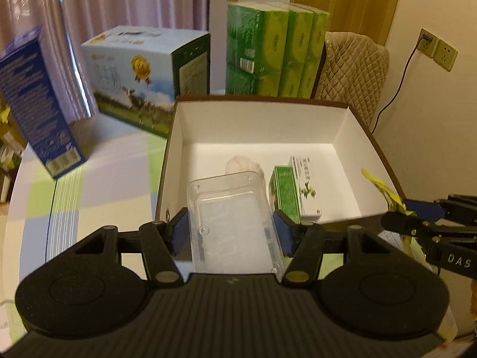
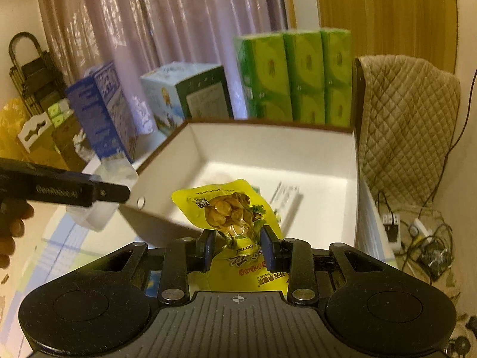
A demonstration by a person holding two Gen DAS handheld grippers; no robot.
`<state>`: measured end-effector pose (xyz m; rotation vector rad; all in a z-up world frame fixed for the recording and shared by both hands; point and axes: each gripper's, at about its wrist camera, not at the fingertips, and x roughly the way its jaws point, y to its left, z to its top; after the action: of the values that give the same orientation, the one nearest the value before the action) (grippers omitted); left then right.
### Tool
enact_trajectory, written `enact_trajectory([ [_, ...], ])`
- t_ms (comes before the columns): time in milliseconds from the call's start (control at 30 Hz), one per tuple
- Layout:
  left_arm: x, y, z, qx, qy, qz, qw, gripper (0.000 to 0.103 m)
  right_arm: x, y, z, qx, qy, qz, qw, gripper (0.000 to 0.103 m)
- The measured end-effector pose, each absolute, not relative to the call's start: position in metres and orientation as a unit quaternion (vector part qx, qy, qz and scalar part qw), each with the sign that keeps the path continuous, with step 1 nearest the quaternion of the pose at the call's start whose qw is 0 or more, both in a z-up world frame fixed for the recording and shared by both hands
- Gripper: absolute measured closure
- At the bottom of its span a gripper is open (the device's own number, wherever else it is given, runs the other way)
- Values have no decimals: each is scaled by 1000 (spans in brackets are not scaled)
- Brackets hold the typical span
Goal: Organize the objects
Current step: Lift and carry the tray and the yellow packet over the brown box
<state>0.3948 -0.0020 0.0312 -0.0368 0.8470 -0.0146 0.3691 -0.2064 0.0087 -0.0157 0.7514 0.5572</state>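
Clear plastic case (image 1: 235, 223), tilted, clamped over near edge of open white box (image 1: 340, 125). Yellow snack pouch (image 2: 235, 217), upright, clamped at box's near-right edge. Inside: green-white carton (image 1: 298, 194), whitish lump (image 1: 238, 164).

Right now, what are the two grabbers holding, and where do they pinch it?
The left gripper squeezes a clear plastic box by its two long sides. The right gripper pinches a yellow snack pouch near its lower middle.

The open box (image 1: 342, 125) is white inside with a brown rim; the snack pouch (image 2: 229, 208) is bright yellow (orange lettering), the tissue packs (image 1: 274, 50) green, the tablecloth (image 1: 89, 185) pastel-checked, the chair cover (image 2: 408, 125) quilted beige
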Motion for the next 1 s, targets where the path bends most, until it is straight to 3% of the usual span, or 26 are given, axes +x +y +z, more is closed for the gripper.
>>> enact_trajectory([
  [1000, 493, -4, -33, 23, 474, -16, 880, 48, 472, -209, -48, 40, 437, 152, 885, 74],
])
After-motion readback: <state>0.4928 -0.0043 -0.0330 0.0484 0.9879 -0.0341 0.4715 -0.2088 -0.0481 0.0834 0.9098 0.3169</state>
